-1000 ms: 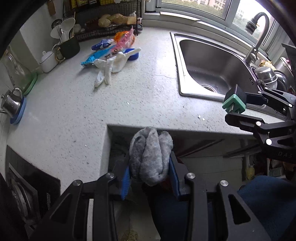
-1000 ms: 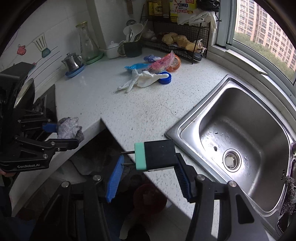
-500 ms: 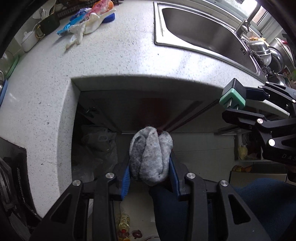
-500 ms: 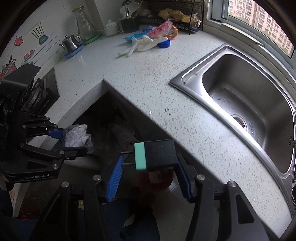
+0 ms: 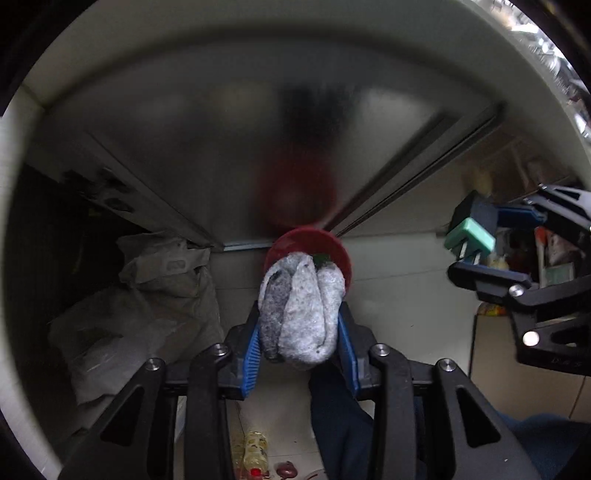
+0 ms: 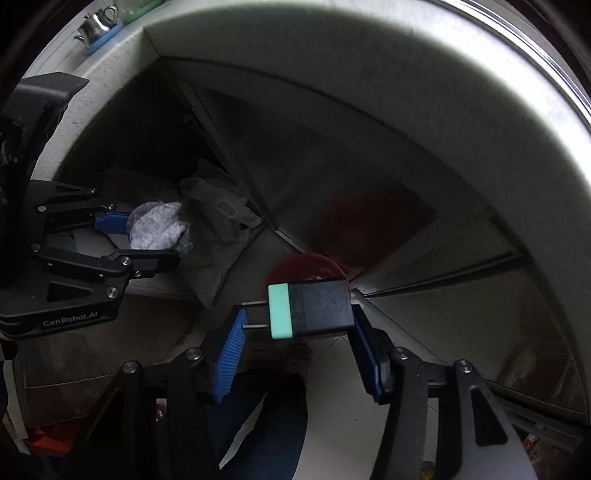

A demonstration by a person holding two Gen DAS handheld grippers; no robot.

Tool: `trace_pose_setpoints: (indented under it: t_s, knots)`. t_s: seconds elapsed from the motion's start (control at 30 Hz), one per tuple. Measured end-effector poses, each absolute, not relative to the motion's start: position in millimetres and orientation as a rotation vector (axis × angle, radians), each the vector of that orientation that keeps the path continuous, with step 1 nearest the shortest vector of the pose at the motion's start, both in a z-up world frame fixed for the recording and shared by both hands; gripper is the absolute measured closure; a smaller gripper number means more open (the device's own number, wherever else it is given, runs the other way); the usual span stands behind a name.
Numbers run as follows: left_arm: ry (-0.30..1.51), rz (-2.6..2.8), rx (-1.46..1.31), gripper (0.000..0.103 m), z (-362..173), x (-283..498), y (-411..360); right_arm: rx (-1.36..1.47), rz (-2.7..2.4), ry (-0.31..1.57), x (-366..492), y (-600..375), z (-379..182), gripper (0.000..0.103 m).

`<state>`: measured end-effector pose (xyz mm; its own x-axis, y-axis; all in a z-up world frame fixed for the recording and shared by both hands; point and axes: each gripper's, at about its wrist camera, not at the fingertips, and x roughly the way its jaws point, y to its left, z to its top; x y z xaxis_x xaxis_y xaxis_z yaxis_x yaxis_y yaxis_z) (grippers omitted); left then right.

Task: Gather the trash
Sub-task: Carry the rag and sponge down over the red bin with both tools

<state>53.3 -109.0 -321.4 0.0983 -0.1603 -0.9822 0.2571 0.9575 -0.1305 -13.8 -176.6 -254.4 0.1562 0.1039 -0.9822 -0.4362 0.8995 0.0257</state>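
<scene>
A pale speckled countertop [image 6: 461,122] curves overhead, its underside in shadow. Beneath it stand dull metal cabinet doors [image 5: 207,147] with a dark slanting seam, blurred and dimly lit. The floor [image 5: 399,295] is light tile, brighter than the recess to the left, where a crumpled grey plastic bag [image 5: 147,295] slumps against the cabinet base. On the countertop's far corner sits a small metal teapot [image 6: 94,26] on a blue coaster. A cluttered shelf [image 5: 546,254] shows at the right, too small to make out
</scene>
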Motion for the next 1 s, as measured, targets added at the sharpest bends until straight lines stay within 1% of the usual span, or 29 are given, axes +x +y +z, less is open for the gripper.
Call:
trace_pose_setpoints:
  t_s: [0.07,0.2,0.43,0.57,0.67,0.83,1.0]
  knots:
    - [1.451,-0.316,0.067,0.069,-349,58,-111,-0.260,0.398,1.372,-10,-182,-279,0.050]
    - [1.452,-0.342,0.062,0.069,-402,66,-123,-0.294,0.389,1.374,-1,-184,-337,0.050]
    - [1.523,-0.347,0.055,0.069,-504,71,-135,-0.265,0.391,1.418,11,-189,-435,0.051]
    - [1.545,-0.346,-0.003,0.069,-554,74,-132,-0.240,0.389,1.454,18,-188,-478,0.050]
    - [1.553,-0.354,-0.023,0.069,-585,74,-134,-0.246,0.393,1.469,19,-183,-506,0.050]
    - [1.583,-0.378,0.031,0.069,-632,73,-148,-0.269,0.404,1.499,14,-188,-537,0.051]
    - [1.613,-0.373,0.037,0.069,-647,71,-152,-0.292,0.428,1.549,13,-191,-556,0.051]
